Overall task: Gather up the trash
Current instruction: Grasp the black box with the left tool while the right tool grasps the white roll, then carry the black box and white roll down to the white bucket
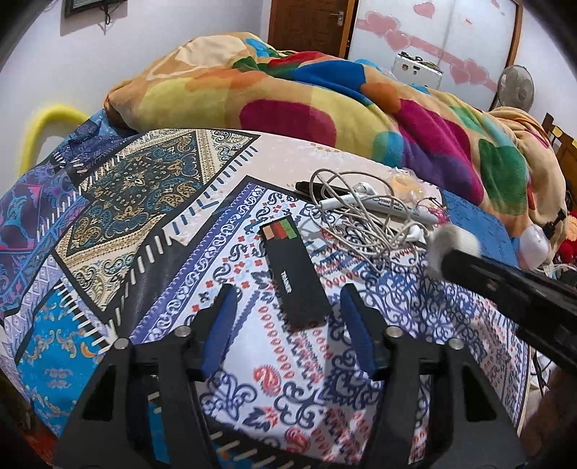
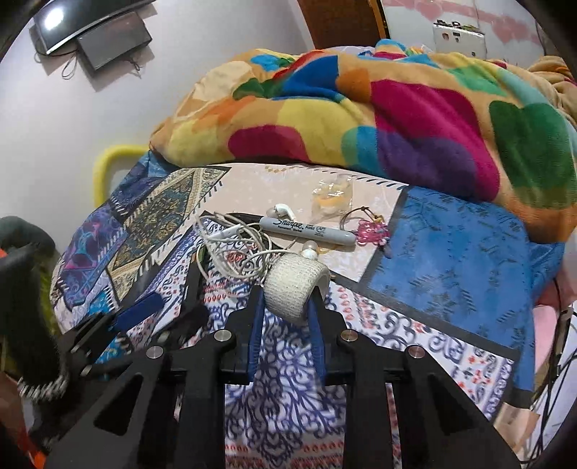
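My right gripper is shut on a white bandage roll and holds it just above the patterned bedsheet; the roll also shows in the left wrist view. My left gripper is open, its blue pads on either side of a black box with coloured squares that lies flat on the sheet. Beyond lie tangled white earphones, a grey Sharpie marker, a clear plastic wrapper and a pink charm.
A rumpled multicoloured blanket fills the back of the bed. A yellow bed rail is at the left. A door, a white wardrobe and a fan stand behind.
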### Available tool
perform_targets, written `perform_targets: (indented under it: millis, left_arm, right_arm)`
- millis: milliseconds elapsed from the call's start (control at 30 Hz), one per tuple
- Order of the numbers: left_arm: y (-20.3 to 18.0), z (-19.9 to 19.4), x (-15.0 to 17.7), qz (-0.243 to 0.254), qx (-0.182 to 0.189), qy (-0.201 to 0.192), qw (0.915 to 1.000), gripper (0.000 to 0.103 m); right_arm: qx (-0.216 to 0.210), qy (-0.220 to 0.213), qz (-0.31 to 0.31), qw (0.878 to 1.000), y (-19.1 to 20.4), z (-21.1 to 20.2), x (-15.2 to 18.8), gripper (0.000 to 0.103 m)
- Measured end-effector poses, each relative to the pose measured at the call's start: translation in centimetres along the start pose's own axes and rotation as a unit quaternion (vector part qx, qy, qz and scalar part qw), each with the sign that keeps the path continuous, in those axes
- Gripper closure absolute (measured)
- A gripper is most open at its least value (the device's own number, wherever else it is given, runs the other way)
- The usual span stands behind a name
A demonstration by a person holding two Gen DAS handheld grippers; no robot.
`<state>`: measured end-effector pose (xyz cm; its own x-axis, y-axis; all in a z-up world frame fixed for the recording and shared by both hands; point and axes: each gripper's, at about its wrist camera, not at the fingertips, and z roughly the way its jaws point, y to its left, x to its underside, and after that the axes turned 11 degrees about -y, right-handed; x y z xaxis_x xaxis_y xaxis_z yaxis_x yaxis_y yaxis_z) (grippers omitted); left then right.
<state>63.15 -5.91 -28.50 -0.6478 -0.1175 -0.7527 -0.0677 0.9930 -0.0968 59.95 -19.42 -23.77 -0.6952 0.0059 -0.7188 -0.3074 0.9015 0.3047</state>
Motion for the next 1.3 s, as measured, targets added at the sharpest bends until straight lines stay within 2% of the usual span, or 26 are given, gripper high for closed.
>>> perform_targets:
  millis: [67, 133, 200, 333, 633, 967, 1300]
  left_arm:
    - [-0.3, 0.2, -0.1, 0.005, -0.01, -0.006, 0.9999, 0.057]
    - [-0.5, 0.4, -0.2, 0.009, -0.008, -0.006, 0.9999, 0.074]
    - [-0.8, 0.4, -0.2, 0.013, -0.013, -0.007, 0.9998, 0.079]
    - [-0.6, -0.2, 0.0, 0.001, 0.011, 0.002, 0.9999, 0.079]
    - [-0.9, -5.0, 0.1, 0.014, 0.017, -0.005, 0.9998, 0.079]
    - [-1.8, -13.6, 0.2, 0.053, 0.011, -0.036, 0.9979, 0.079]
    - [-1.2, -22.6, 2.7, 0.043, 0.025, -0.067, 0.9965, 0.079]
  right_arm:
    - [0.0, -0.003, -0.005, 1.0, -0.3, -0.8, 0.0, 0.082]
    - [0.005, -0.008, -0.013, 1.0, -0.4, -1.4, -0.2, 0.082]
    - [0.009, -0.011, -0.019, 1.0, -0.8, -2.1, -0.4, 0.082]
    - [0.011, -0.016, -0.017, 1.0, -1.1, -3.1, -0.8, 0.082]
    - [0.005, -0.013, -0.009, 1.0, -0.8, -5.7, 0.0, 0.082]
    - [-0.005, -0.029, -0.023, 0.999, 2.4, -10.9, 0.7, 0.082]
    - [-0.024, -0.048, -0.026, 0.998, 6.2, -16.9, 3.0, 0.082]
